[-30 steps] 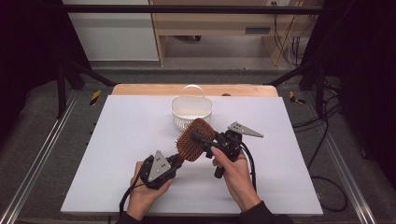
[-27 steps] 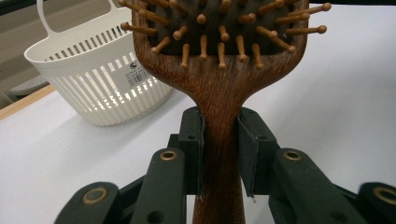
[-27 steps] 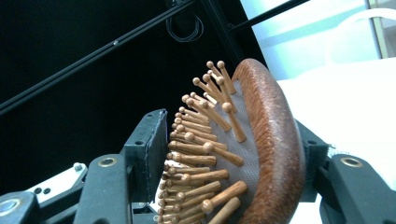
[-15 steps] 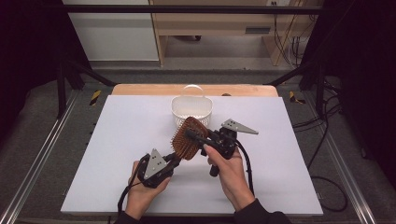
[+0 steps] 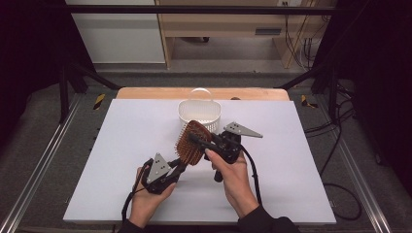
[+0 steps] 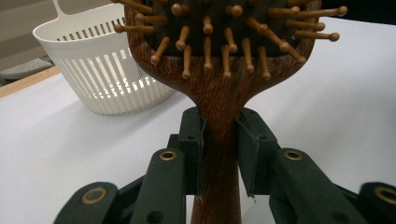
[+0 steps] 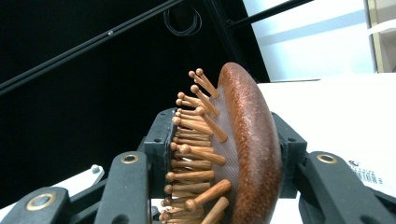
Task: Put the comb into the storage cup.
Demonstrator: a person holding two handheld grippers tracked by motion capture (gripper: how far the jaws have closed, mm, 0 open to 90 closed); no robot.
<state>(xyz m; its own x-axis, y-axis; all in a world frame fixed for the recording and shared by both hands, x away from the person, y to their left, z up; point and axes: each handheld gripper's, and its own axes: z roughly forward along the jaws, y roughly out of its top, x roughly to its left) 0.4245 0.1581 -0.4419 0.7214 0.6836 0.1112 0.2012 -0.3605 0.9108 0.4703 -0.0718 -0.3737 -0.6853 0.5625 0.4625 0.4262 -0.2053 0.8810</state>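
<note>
Left gripper clamped on handle of brown wooden paddle hairbrush, right gripper just closing across its head, white slatted plastic basket behind, not yet reached.

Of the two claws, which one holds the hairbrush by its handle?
The left claw does: its jaws clamp the narrow wooden handle of the hairbrush. The right claw instead straddles the bristled head.
</note>
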